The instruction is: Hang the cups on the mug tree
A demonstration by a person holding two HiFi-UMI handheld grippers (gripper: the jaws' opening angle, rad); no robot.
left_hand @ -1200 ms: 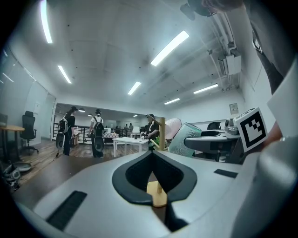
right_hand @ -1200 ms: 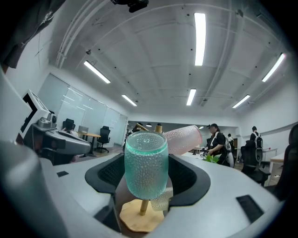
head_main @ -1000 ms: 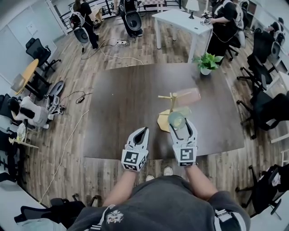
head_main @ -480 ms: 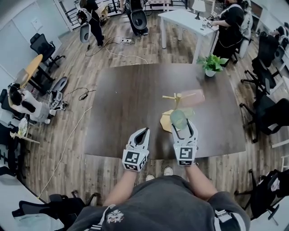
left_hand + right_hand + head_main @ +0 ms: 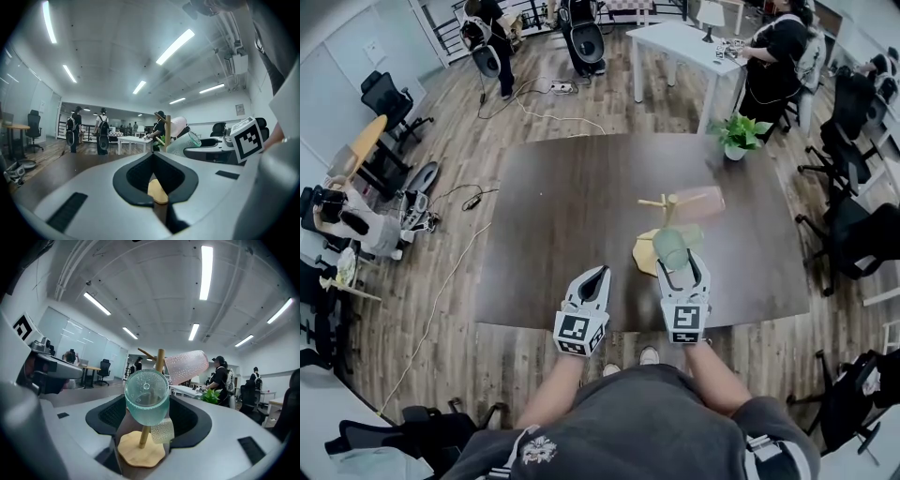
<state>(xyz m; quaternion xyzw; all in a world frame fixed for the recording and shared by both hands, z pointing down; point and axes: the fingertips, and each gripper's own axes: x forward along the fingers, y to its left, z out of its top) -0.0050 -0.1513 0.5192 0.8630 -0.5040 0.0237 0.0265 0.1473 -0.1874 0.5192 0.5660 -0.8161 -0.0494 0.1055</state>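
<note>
A wooden mug tree (image 5: 662,217) stands on the dark table (image 5: 553,216), right of centre near the front edge. A pink cup (image 5: 698,200) hangs on its right peg. My right gripper (image 5: 680,265) is shut on the handle of a green glass cup (image 5: 675,246), holding it just in front of the tree. In the right gripper view the green cup (image 5: 146,397) covers the tree's pole (image 5: 160,357), with the pink cup (image 5: 187,365) up to the right. My left gripper (image 5: 598,274) hangs shut and empty by the table's front edge, left of the tree (image 5: 168,129).
A potted plant (image 5: 739,136) sits at the table's far right corner. Office chairs (image 5: 853,234) stand along the right side. Behind the table are a white desk (image 5: 675,42) and people standing or sitting. Cables (image 5: 459,244) run over the wooden floor at left.
The right gripper has carried the green cup slightly closer to the mug tree. The left gripper has stayed in place, and the head view has shifted a little.
</note>
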